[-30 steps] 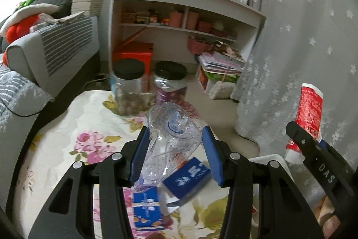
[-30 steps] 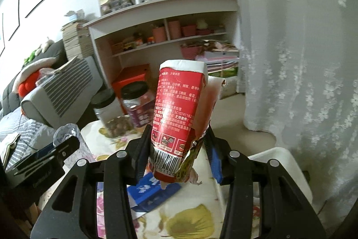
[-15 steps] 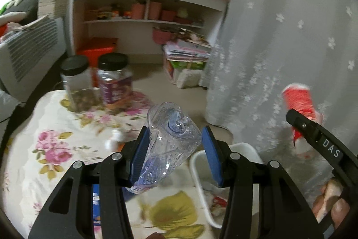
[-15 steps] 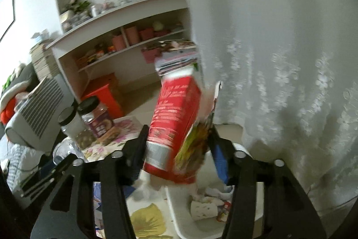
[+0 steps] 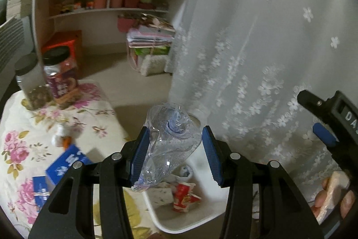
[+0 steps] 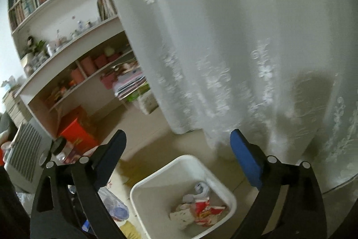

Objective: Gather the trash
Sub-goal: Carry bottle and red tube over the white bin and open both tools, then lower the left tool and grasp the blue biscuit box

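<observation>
A white rectangular plastic trash bin [image 6: 226, 190] stands on the floor beside the floral-clothed tabletop [image 5: 33, 127]. In it lie a crumpled red snack packet [image 6: 204, 208], white paper scraps [image 6: 179, 215] and a small balled white wrapper [image 6: 201, 187].

The left hand-held gripper [image 5: 175, 155] is clamped on a crushed clear plastic bottle [image 5: 170, 145], its blue pads pressing both sides, with the bottle held above the bin's near edge. The right hand-held gripper [image 6: 179, 156] hangs over the bin with its jaws opening wide and nothing between them.

On the tabletop stand two clear jars with black lids [image 5: 58, 75]; the left one holds something dark and granular, the other a purple-labelled filling that blur makes hard to tell. Blue cartons [image 5: 64, 165] lie nearer, smeared by motion, and a small white-and-orange item [image 5: 61, 138] cannot be identified.

A white flowered lace curtain [image 6: 223, 48] hides what is behind it. In the left wrist view the bin's far corner is covered by the bottle and gripper fingers.
</observation>
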{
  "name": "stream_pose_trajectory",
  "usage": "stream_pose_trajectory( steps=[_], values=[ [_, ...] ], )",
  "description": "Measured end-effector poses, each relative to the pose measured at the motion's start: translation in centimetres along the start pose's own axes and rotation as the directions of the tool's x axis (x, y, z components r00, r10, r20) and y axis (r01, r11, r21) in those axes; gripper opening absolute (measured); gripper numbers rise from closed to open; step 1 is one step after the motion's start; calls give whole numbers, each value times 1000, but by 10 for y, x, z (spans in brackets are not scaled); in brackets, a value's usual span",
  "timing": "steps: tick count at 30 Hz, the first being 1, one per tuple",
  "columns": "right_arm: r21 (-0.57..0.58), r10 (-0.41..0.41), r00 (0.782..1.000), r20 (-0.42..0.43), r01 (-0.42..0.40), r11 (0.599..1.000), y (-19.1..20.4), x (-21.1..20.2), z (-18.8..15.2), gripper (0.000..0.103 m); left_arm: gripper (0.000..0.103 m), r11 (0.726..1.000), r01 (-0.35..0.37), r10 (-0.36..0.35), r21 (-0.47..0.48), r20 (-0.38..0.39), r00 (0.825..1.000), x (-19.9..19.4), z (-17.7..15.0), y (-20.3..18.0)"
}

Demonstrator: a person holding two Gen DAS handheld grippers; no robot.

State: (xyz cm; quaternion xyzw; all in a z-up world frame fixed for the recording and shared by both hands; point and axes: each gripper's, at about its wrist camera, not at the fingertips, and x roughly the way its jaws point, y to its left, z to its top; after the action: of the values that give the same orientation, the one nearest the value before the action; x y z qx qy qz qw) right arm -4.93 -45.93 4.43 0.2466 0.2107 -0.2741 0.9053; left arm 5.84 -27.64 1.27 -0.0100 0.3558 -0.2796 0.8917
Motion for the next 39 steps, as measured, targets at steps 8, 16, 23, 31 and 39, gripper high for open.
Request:
stream_pose_trajectory(
  steps=[8, 16, 23, 31, 39],
  values=[
    [11, -44, 999, 15, 44, 999, -12, -3, 1, 96, 65, 999, 16, -15, 45, -8, 1000, 8, -2, -17],
    [-75, -86, 996, 8, 87, 993, 8, -2, -11, 96, 76, 996, -73, 72, 46, 11, 997, -10, -5, 8],
    [-238, -82, 997, 11, 83, 968, 51, -5, -38, 96, 88, 981, -196, 195, -4, 63, 979, -42, -15, 45],
    [-346, -50, 998, -46, 31, 938, 97, -7, -75, 96, 88, 951, -291, 294, -100, 12, 956, -63, -30, 101],
    [-429, -19, 987, -159, -52, 902, 137, 2, -116, 96, 88, 909, -389, 378, -151, -98, 921, -71, -52, 160]
  ],
)
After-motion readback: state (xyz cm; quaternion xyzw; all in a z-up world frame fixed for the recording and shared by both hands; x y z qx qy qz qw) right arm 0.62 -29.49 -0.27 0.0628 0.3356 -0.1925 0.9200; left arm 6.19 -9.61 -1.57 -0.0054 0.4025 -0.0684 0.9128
